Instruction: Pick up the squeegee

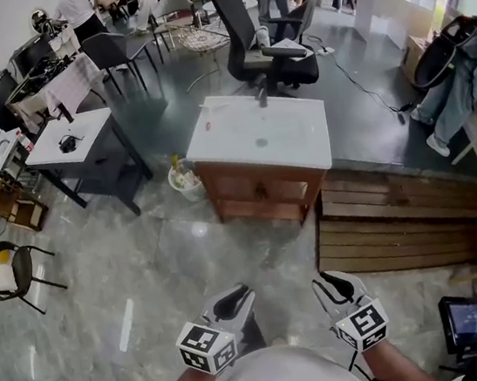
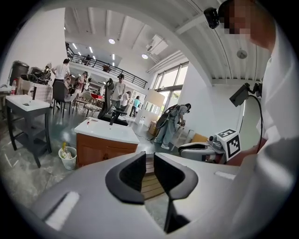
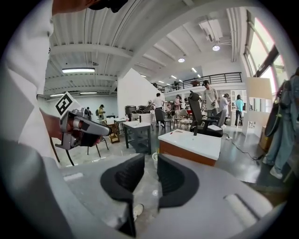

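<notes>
I cannot pick out a squeegee for certain in any view. A white-topped wooden vanity (image 1: 298, 146) stands ahead on the floor, with a dark upright fixture (image 1: 262, 94) at its far edge and a small red thing (image 1: 208, 128) near its left edge. My left gripper (image 1: 234, 300) and right gripper (image 1: 333, 283) are held low and close to my body, well short of the vanity. In the left gripper view the left gripper (image 2: 149, 164) has its jaws a narrow gap apart with nothing between them. The right gripper (image 3: 150, 172) is likewise slightly open and empty.
A white bucket (image 1: 186, 181) sits at the vanity's left foot. Wooden decking (image 1: 402, 224) lies to the right, a grey table (image 1: 73, 138) to the left, and a black office chair (image 1: 272, 53) behind. A tablet stand (image 1: 473, 324) is near my right. Several people stand far back.
</notes>
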